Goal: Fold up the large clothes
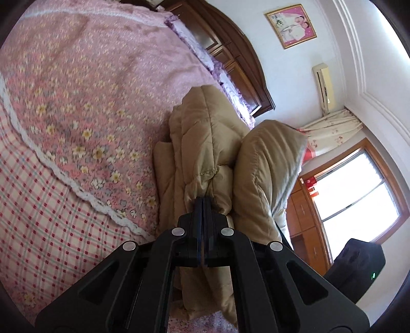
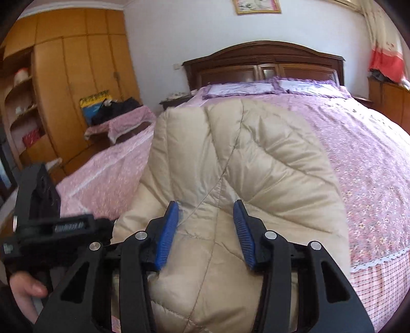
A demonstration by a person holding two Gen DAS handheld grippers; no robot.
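Daylight poured through the window (image 1: 358,194), which was blown out white. The bedspread (image 1: 77,89) looked motion-blurred. Both fisheye views bent straight lines strongly, with dark vignetted corners.

Your left gripper (image 1: 203,202) hides the spot where its shut fingers bite the jacket (image 1: 205,143), so you cannot see how much cloth they hold. The jacket's lower end runs behind the gripper body and off the bottom edge. In the right wrist view the jacket (image 2: 243,158) fills the middle and covers the near part of the bed (image 2: 371,164); its bottom is cut off too, and you cannot tell whether the spread blue pads (image 2: 167,230) touch it. The other gripper (image 2: 51,225) at the left is blurred. The picture (image 2: 256,6) is cropped by the top edge.
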